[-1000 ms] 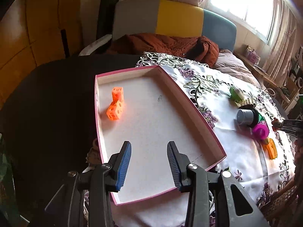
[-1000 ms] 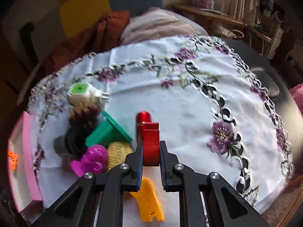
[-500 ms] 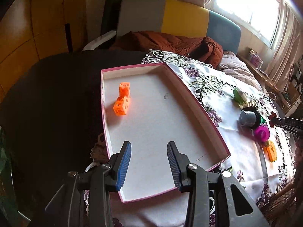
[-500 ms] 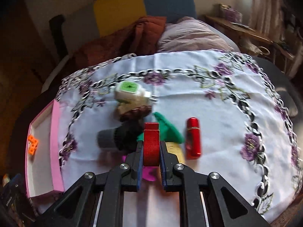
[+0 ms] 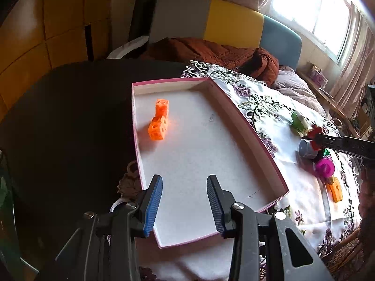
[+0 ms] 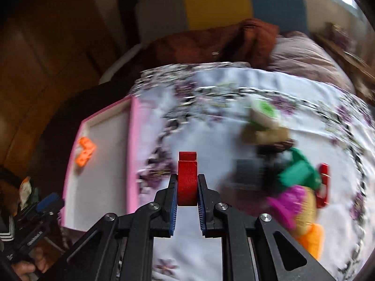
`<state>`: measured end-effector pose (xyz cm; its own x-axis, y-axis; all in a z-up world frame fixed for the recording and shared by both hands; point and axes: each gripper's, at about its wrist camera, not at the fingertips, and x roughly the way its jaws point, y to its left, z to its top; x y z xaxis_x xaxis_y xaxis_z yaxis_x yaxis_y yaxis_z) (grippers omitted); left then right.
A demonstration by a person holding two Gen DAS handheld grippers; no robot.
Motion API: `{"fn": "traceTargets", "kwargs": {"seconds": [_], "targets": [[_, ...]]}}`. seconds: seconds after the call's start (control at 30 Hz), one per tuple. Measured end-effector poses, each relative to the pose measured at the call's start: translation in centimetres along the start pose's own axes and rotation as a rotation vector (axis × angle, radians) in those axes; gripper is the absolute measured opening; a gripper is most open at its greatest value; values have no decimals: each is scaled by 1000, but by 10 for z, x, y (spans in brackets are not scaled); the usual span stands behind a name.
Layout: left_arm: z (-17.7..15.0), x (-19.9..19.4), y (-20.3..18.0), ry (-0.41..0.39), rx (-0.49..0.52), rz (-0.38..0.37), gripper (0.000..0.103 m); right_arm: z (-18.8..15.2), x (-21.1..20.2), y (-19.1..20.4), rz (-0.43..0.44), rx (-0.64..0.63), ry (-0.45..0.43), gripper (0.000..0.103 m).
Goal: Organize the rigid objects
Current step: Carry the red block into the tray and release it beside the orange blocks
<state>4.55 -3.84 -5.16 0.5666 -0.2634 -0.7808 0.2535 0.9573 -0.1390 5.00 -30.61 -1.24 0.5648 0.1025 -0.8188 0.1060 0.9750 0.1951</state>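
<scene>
- The right hand-held gripper [image 6: 187, 190] is clamped tight on a red block [image 6: 187, 179], which sticks up past the blue pads; it hangs over the flowered cloth [image 6: 211, 121], between the pink tray [image 6: 132, 145] and the pile of toys.
- The left hand-held gripper [image 5: 184, 202] holds nothing; its jaws stand partly apart over the near end of the tray [image 5: 246, 126].
- Only the left wrist view shows the tray's whole white floor, bare but for the orange cube piece [image 5: 159, 123] near its far left corner, and a few faint dark marks.
- That view also catches the right hand-held gripper [image 5: 315, 137] from the side, reaching in from the right edge with the red block [image 5: 316, 132] at its tip, above a grey cup [image 5: 305, 148], a magenta piece [image 5: 324, 167] and an orange piece [image 5: 335, 189].
- Only the right wrist view, blurred, shows a red cylinder [image 6: 323, 185] at the far side of the pile, beside a green piece [image 6: 297, 172].
- It also shows the left hand-held gripper [image 6: 44, 205] low in the corner, with a hand [image 6: 28, 264] gripping its handle.
- The handle there carries small white lettering, too blurred to read. I can read no other writing or brand in either view.
- The counter [image 5: 70, 117] is dark where the cloth does not cover it.
</scene>
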Motion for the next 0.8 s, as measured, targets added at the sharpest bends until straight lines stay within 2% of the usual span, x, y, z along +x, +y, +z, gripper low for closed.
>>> {"fn": "traceTargets", "kwargs": {"seconds": [0.27, 0.4, 0.7, 0.77, 0.8], "targets": [[-1, -5, 23, -11, -54, 15, 39, 13, 44, 88, 118, -153, 78, 15], [-1, -8, 40, -17, -94, 35, 39, 23, 76, 119, 149, -156, 122, 15], [-6, -7, 66, -11, -156, 60, 39, 51, 135, 177, 76, -211, 134, 16], [-7, -7, 67, -7, -156, 59, 39, 58, 142, 183, 90, -209, 128, 21], [-7, -7, 68, -7, -157, 57, 39, 60, 142, 185, 99, -205, 127, 30]]}}
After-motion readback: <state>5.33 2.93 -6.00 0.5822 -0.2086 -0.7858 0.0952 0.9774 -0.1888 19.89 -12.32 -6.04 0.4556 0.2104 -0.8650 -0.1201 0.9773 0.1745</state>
